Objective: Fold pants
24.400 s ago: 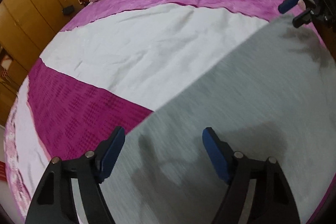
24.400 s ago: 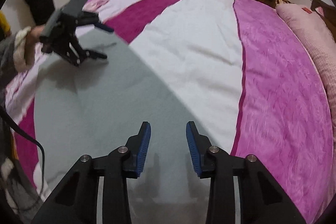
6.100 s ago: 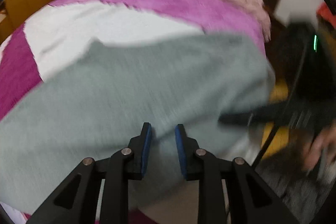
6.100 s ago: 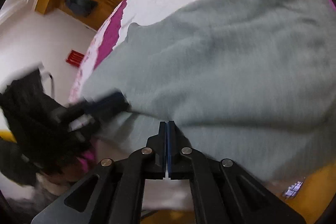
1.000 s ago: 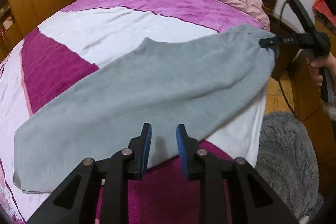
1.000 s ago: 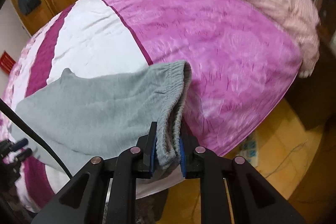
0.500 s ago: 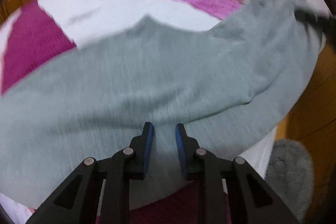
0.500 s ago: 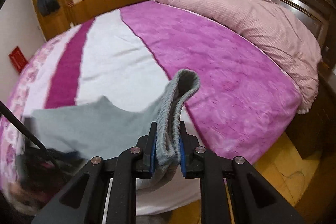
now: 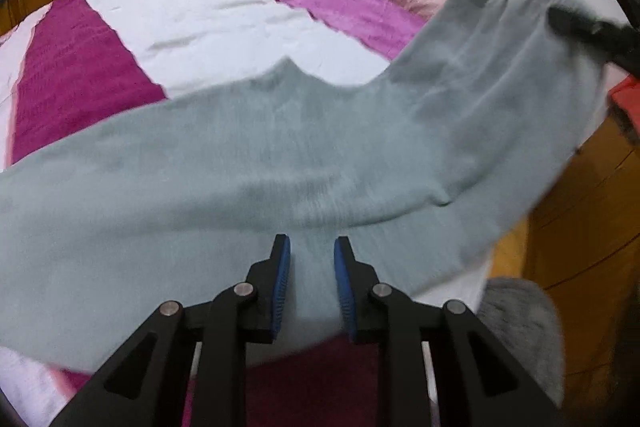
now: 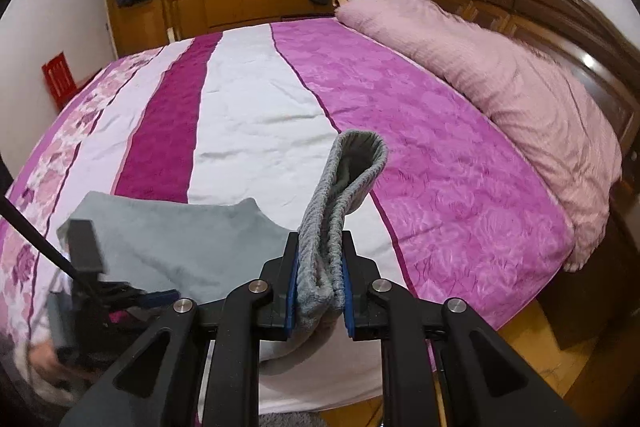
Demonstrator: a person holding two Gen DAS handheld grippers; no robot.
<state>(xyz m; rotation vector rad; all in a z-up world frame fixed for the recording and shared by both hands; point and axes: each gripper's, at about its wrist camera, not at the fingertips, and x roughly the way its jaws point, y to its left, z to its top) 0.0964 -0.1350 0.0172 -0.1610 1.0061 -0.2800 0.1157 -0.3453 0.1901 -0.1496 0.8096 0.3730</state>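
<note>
While the right gripper (image 10: 319,277) is carrying the waistband (image 10: 344,183) up off the bed (image 10: 256,115), the pants (image 9: 224,163) are peeling away at their right end and hanging in a slope, where a second ago they were lying flat along the near edge. Its jaws are pinched narrow on the bunched elastic, and the band is now standing up in a loop above them. The left gripper (image 9: 309,281) is hovering low over the near hem of the cloth about midway along; its jaws are slightly apart, with fabric seen between them, though I cannot tell if they are pinching it. The legs are lying flat to the left, across the white and magenta stripes. It looks like the waist is being swung over toward the legs, so the crosswise fold is only starting.
</note>
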